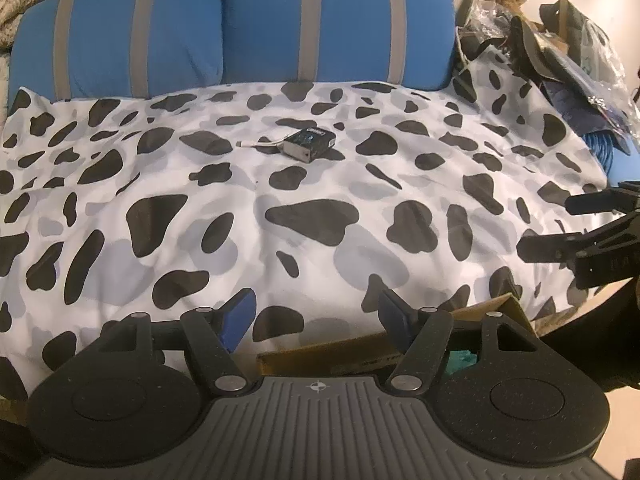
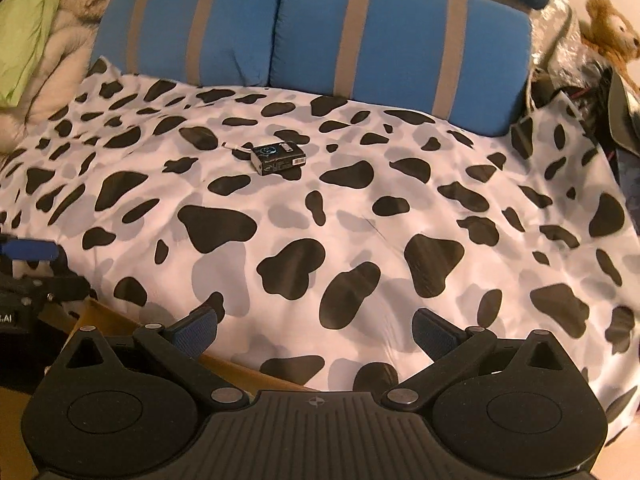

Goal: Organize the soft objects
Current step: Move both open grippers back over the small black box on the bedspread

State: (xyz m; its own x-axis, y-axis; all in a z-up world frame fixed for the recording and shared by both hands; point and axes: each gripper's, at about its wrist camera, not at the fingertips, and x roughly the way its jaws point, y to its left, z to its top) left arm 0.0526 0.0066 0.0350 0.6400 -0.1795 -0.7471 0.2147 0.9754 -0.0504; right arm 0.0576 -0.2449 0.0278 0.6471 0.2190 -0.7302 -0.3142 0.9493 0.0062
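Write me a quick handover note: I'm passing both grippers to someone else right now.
Left gripper: open, empty, at the bed's near edge.
Right gripper: open, empty, alongside.
Cow-print duvet lies spread flat; two blue striped pillows stand at the head.
A small black box sits mid-duvet; a teddy bear rests in the clutter at right.
Nothing is held, and the bear looks unsorted.

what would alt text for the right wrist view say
A cow-print blanket covers a bed, with a small black box lying on it in front of two blue striped pillows. The open right gripper hangs over the near edge, and a brown teddy bear sits far right.
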